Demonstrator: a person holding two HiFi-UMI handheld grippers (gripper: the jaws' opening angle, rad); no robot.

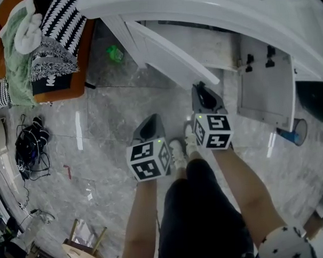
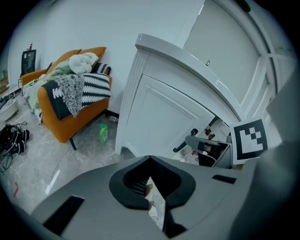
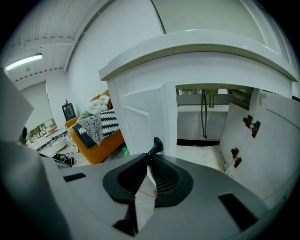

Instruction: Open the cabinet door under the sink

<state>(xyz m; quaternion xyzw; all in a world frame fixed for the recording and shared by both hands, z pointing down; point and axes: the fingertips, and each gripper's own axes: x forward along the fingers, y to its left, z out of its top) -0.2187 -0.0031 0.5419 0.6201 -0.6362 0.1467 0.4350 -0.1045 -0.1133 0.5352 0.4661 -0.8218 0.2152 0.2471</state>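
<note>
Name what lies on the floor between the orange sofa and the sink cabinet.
A green bottle, seen clearly in the left gripper view.

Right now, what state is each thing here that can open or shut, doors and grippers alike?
Left door: swung open.
Right door: swung open, inner face and hinges showing.
Left gripper: shut, holding nothing.
Right gripper: shut, apparently on the left door's black handle.

The white left cabinet door [image 1: 169,51] and right cabinet door [image 1: 264,89] both stand swung wide open.
</note>
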